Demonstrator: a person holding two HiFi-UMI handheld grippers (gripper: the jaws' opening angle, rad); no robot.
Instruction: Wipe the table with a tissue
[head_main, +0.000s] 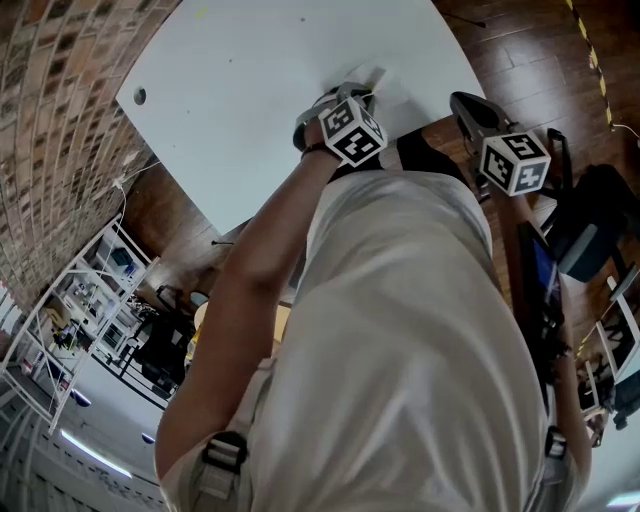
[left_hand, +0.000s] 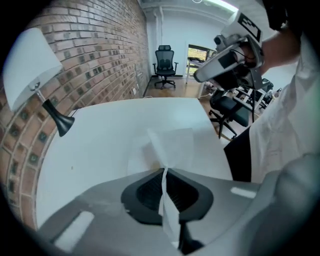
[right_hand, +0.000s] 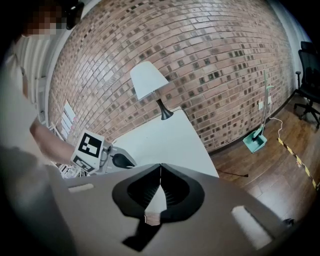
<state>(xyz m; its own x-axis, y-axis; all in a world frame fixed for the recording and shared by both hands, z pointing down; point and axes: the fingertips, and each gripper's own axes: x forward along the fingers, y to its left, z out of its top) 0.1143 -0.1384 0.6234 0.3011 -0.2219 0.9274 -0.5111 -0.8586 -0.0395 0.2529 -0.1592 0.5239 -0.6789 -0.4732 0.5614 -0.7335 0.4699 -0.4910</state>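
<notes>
- Two tools are in my hands. The left tool (left_hand: 164, 172) is clenched on the tissue (left_hand: 172, 145), and the right tool (right_hand: 160, 167) is clenched on nothing, its jaws meeting in a thin line.
- In the left gripper view, the tissue runs as a narrow pinched fold between my jaws at lower centre. Its free part fans out beyond the tips, over the white table (left_hand: 110, 135). Whether that part lies flat on the surface I cannot tell.
- In the head view, the left tool sits at upper centre, pointing steeply down at the table's near edge. The right tool (head_main: 470, 105) is to its right, beside that edge.
- A lamp (right_hand: 147, 80) stands at the table's far end, well apart from the tissue.
- I judge the tissue light, soft and limp: it has no stiffness to push with, and it will likely bunch or tear if dragged hard.
- The gathered fold is the right place to hold it, since several layers share the pull there. A single-layer corner would likely rip.
- Wiping probably calls for light downward pressure, with the loose part trailing behind the jaws.
</notes>
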